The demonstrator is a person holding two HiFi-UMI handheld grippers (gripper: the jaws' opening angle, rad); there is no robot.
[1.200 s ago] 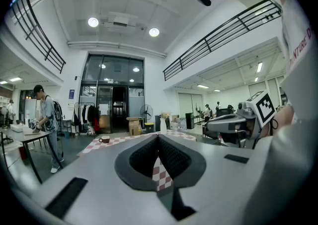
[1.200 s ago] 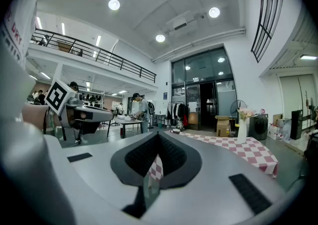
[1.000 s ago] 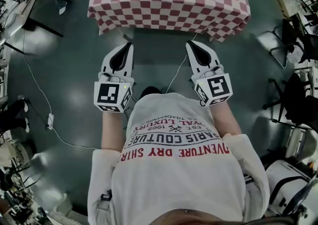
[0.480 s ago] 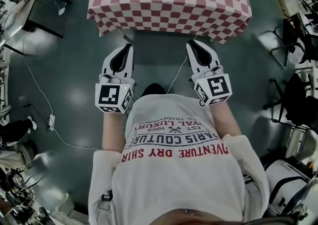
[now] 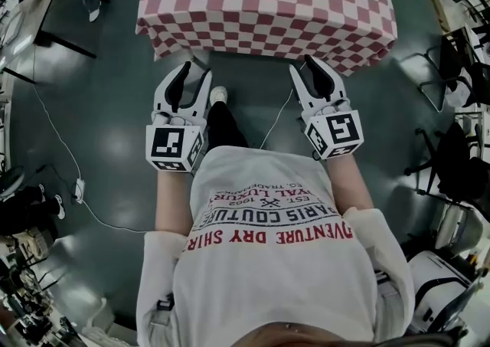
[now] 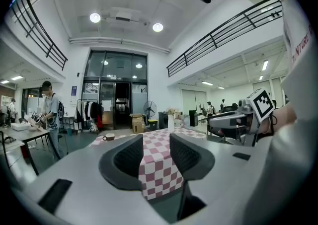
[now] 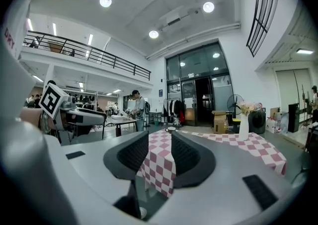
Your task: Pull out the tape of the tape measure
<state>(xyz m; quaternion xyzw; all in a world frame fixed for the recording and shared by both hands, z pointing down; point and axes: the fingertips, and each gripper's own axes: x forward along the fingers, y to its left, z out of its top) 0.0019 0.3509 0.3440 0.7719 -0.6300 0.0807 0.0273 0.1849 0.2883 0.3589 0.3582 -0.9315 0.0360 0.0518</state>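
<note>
The left gripper and the right gripper sit farther forward than a second ago, with their tips now close to the near edge of the table and its red-and-white checked cloth. In the earlier frames both pairs of jaws were pressed together. They have just been opening and now stand apart, and each gripper view shows only the checked cloth through the gap, with nothing held. A white shoe has come into view on the floor between the two grippers, where only a dark shape showed before. The table edge lies nearer to the person than it did. On the cloth, a cup sits at the far left and a white vase at the far right. The tape measure cannot be made out in any view.
</note>
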